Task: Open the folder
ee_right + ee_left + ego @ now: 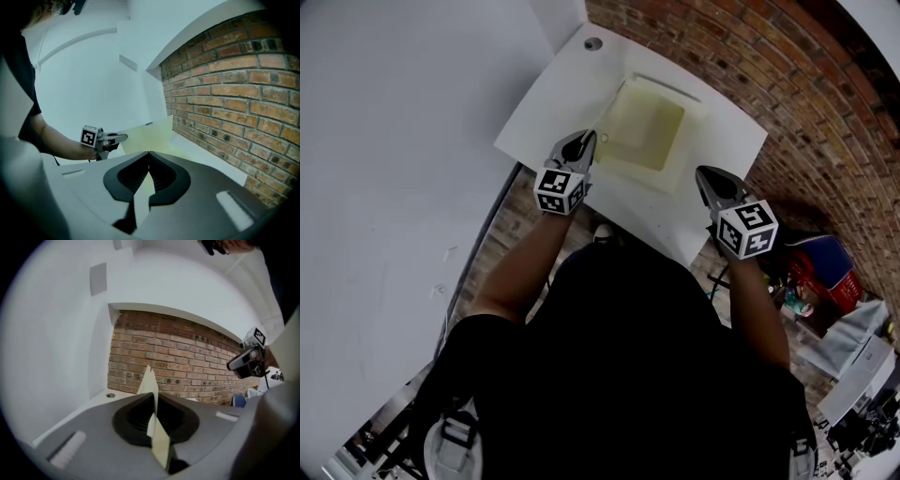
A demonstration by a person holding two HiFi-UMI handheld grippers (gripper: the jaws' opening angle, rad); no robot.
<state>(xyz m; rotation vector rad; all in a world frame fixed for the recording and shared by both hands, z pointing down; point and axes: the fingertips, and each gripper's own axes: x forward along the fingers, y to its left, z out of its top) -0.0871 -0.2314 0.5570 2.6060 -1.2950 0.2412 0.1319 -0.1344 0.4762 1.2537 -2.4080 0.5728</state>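
Observation:
A pale yellow folder (642,122) lies on the white table (562,94). Its cover is raised at the left edge. My left gripper (586,141) is shut on that cover edge. In the left gripper view the cover (150,380) stands edge-on between the jaws of the left gripper (153,401). My right gripper (705,173) hovers over the table's front right part, apart from the folder, its tips together with nothing between them (149,154). In the right gripper view the left gripper (119,137) holds the lifted cover (150,133). The right gripper (246,359) shows at the right of the left gripper view.
A brick wall (787,84) runs behind and right of the table, a white wall (394,141) to the left. A round cable hole (593,43) sits at the table's far corner. Red and blue bags (820,272) lie on the floor at right.

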